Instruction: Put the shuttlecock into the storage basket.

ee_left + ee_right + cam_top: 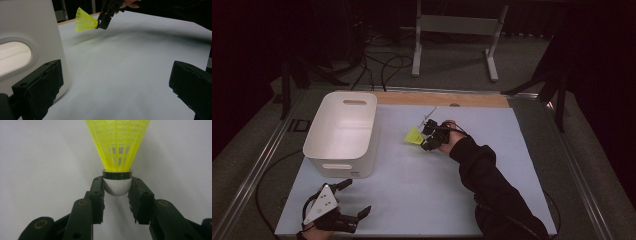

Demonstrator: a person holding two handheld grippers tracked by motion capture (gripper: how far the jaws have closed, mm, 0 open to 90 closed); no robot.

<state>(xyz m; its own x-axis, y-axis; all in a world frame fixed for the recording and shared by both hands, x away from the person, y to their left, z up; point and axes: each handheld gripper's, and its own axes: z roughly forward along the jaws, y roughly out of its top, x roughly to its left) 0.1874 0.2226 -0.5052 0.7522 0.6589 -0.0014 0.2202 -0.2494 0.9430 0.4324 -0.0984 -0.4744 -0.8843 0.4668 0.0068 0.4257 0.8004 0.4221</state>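
Currently the right tongs [117, 192] pinch the cork of the yellow shuttlecock [414, 136], held above the table [422, 195] just right of the white bin [343, 131]. Pick-up done; transfer into the bin presumably remains. Left tongs [355, 198] rest spread, empty.

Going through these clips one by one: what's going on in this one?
A person works at a table with a gripper in each hand. The right gripper is shut on the white cork of a yellow shuttlecock and holds it above the pale mat, skirt pointing toward the white bin. The bin looks empty. The left gripper rests open near the mat's front edge, beside the bin, holding nothing.
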